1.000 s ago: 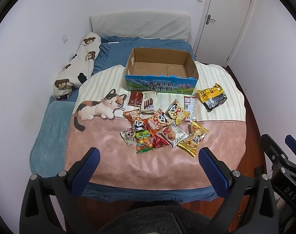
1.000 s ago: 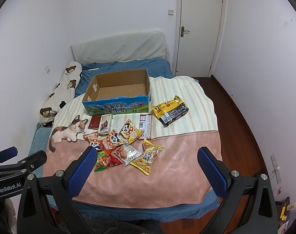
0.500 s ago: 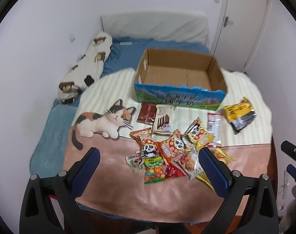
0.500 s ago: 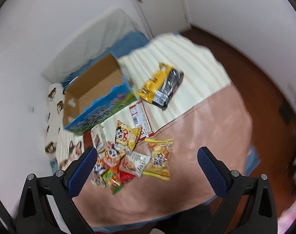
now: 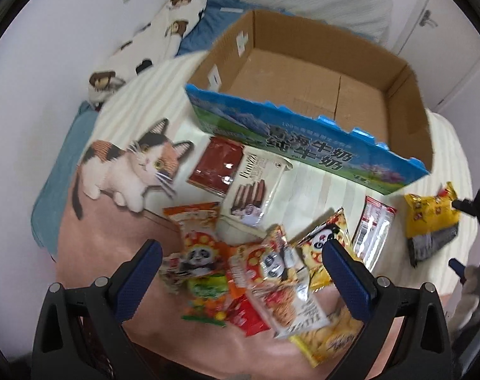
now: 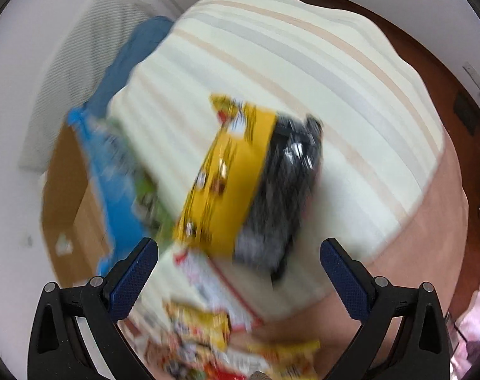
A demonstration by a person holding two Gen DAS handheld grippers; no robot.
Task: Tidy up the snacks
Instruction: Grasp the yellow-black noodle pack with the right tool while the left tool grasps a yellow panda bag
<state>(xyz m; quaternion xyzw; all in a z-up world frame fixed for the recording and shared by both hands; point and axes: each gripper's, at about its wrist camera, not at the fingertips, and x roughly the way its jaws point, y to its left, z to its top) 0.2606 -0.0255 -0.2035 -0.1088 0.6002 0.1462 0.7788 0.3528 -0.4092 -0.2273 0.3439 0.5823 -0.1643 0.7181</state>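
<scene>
Now your right gripper (image 6: 238, 272) has closed in on the yellow-and-black bag (image 6: 240, 177), which a second ago lay well off across the bed. Fingers spread wide, nothing between them; the bag fills the middle of the right wrist view, heavily blurred, so you are moving fast. It lies alone on the striped cream part of the blanket (image 6: 303, 72), right of the cardboard box (image 5: 319, 72), apart from the main pile.

Your left gripper (image 5: 241, 272) has dropped toward the snack pile (image 5: 255, 269) too, fingers released and straddling the panda packets. Judgement: both grabs are about to begin; nothing is in the box yet.

Materials: the bags are glossy crinkled foil and film, flat pillow shapes, overlapping loosely. They will likely slip and buckle under the pads. The box is open-topped corrugated card with a torn blue printed front wall. The blanket is soft fleece, pink nearer you, with a printed cat (image 5: 129, 164) on the left.
</scene>
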